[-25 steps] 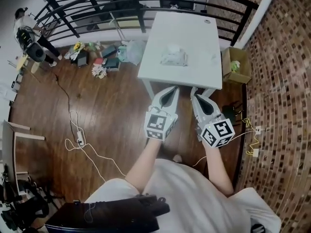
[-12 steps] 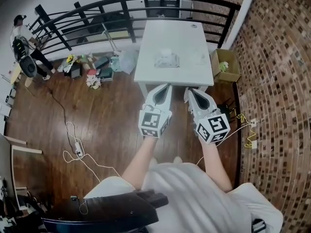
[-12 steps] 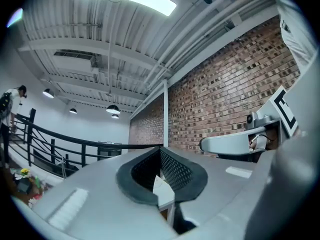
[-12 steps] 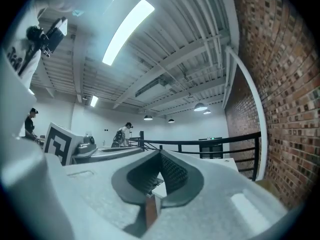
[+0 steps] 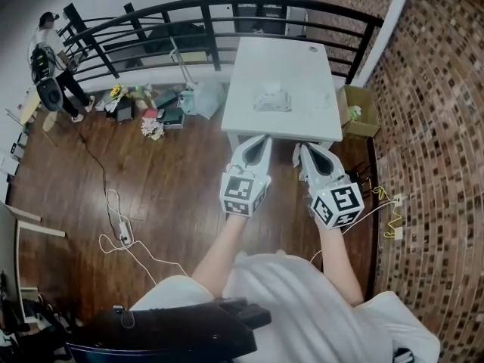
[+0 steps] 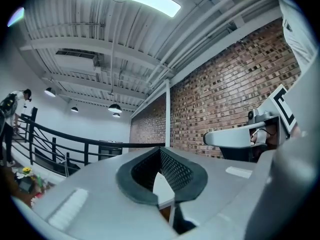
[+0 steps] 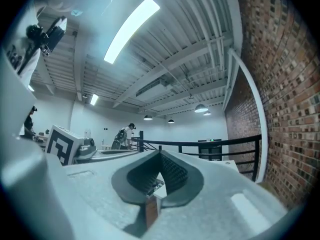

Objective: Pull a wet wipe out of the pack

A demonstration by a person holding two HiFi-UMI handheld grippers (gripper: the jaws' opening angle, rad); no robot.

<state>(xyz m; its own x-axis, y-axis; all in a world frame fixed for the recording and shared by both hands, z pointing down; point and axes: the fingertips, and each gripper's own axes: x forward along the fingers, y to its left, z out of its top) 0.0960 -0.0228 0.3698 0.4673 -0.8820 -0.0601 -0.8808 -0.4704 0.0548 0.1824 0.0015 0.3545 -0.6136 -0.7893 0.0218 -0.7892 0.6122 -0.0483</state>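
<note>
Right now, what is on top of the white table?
A wet wipe pack lies near the middle of the white table, with a small dark round thing at its far right corner. Anything under the pack is covered by it.

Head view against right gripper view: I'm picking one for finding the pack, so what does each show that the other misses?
Only the head view: the wipe pack lying on the white table, a cardboard box beside it, and clutter and a cable on the wood floor. Only the right gripper view: ceiling lights and beams overhead. Both: the black railing, the brick wall, the left hand-held gripper and the right hand-held gripper, its jaws together.
</note>
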